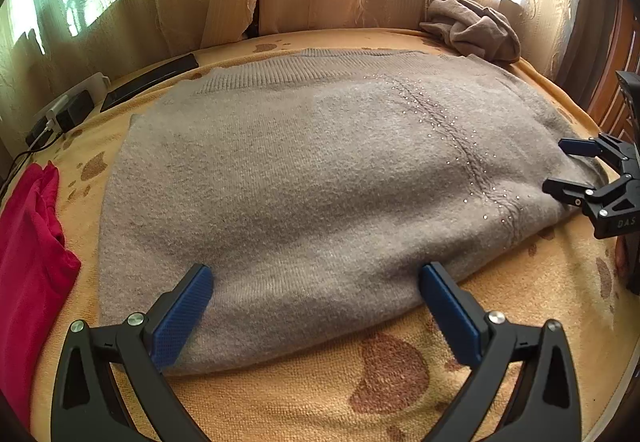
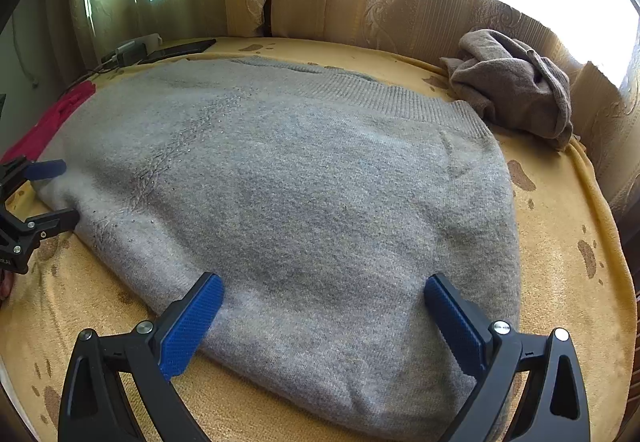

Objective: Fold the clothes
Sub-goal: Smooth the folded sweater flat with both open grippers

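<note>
The grey sweater (image 1: 304, 178) lies spread flat across the yellow blanket (image 1: 304, 394), filling the middle of both views. The left tool (image 1: 316, 318) and right tool (image 2: 324, 322) hover at six o'clock over its near edge, fingers spread wide apart and gripping nothing, probably lined up to pinch that edge for a fold. The crumpled brown garment (image 2: 516, 86) at two o'clock and the red one (image 1: 28, 262) at nine o'clock lie clear of the sweater.

I see a bed under a yellow blanket (image 1: 400, 402) with brown blotches. A grey sweater (image 1: 300, 170) lies spread flat across its middle. A red garment (image 1: 28, 262) lies at one edge, a crumpled brown garment (image 2: 516, 82) at the far corner.
</note>
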Demonstrator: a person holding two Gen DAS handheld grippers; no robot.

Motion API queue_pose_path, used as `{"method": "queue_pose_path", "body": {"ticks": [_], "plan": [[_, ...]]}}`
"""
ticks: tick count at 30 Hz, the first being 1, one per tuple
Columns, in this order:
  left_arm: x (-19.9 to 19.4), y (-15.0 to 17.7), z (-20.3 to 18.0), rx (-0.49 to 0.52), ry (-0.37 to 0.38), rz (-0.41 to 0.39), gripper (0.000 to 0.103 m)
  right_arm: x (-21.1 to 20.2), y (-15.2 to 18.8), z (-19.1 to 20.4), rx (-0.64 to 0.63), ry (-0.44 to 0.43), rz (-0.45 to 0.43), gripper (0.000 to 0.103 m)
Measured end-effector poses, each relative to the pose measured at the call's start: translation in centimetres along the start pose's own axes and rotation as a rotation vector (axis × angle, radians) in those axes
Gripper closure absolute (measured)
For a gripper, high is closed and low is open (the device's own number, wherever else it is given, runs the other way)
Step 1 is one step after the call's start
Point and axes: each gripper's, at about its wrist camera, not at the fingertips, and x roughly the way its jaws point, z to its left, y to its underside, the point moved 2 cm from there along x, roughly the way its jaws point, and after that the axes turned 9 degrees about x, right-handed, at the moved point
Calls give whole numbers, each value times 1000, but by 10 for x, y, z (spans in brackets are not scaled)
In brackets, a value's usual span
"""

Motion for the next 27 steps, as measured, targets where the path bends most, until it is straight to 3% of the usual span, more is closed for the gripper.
{"method": "queue_pose_path", "body": {"ticks": [27], "plan": [[-2,3,-2,4,1,0,0,1,0,5,2,19,1,1]]}}
